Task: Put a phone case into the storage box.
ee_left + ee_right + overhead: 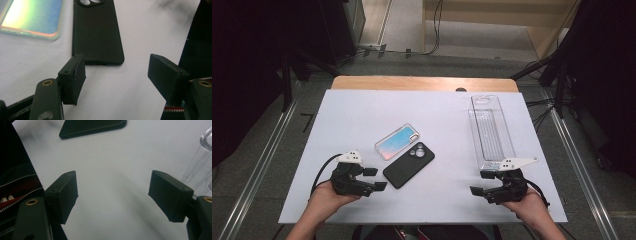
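A black phone case point(409, 164) lies face down near the middle of the white board point(352, 110). Touching its far left side is an iridescent phone case point(397, 141). My left gripper point(375, 179) rests just left of the black case's near end, jaws open and empty. In the left gripper view the gripper point(116, 72) points at the black case's point(96, 32) bottom edge, with the iridescent case point(32, 17) at upper left. My right gripper point(480, 182) sits open at the near right, by the near end of a clear plastic box point(491, 132). The right gripper point(113, 192) holds nothing.
The clear box point(200, 170) stands long and narrow along the board's right side. A wooden table edge point(422, 83) shows beyond the board. Metal rails point(257, 165) and cables run on the floor at both sides. A dark zipped bag point(15, 185) lies below the near edge.
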The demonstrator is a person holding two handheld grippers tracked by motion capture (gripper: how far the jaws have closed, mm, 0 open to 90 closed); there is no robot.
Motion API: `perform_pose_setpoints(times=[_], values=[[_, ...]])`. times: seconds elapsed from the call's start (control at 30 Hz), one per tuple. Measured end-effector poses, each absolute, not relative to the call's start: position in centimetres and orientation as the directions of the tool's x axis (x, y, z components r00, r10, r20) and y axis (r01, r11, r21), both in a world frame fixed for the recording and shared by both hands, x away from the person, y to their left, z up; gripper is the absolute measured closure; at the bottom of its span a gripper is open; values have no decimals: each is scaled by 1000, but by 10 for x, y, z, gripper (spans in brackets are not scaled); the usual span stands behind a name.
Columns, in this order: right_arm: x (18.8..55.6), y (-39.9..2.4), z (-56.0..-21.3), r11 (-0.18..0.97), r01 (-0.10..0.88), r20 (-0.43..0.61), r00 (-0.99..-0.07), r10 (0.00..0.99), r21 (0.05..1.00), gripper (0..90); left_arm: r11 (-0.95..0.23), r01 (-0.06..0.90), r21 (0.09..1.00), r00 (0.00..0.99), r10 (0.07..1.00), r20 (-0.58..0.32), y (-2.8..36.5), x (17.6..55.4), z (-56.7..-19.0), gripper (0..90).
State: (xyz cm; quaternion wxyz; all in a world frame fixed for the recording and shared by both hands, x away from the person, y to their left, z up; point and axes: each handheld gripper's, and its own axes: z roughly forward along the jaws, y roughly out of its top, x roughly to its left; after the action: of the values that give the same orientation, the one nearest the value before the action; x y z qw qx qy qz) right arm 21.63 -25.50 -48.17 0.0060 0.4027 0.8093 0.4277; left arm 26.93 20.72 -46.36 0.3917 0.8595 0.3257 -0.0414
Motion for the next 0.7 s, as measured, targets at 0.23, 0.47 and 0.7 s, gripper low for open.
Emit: perform_pose_setpoints(times=[0.23,0.47,0.7], values=[[216,-255,-482,314,649,336,-676,656,693,215,-459,596,659,776,540,-326,208,272,-462,307],[217,-255,-482,317,650,334,-676,657,691,215,-459,557,692,813,472,-341,204,283,-457,214],[216,-255,-482,317,656,337,-671,661,685,215,-437,569,696,788,532,-310,205,303,-451,0]])
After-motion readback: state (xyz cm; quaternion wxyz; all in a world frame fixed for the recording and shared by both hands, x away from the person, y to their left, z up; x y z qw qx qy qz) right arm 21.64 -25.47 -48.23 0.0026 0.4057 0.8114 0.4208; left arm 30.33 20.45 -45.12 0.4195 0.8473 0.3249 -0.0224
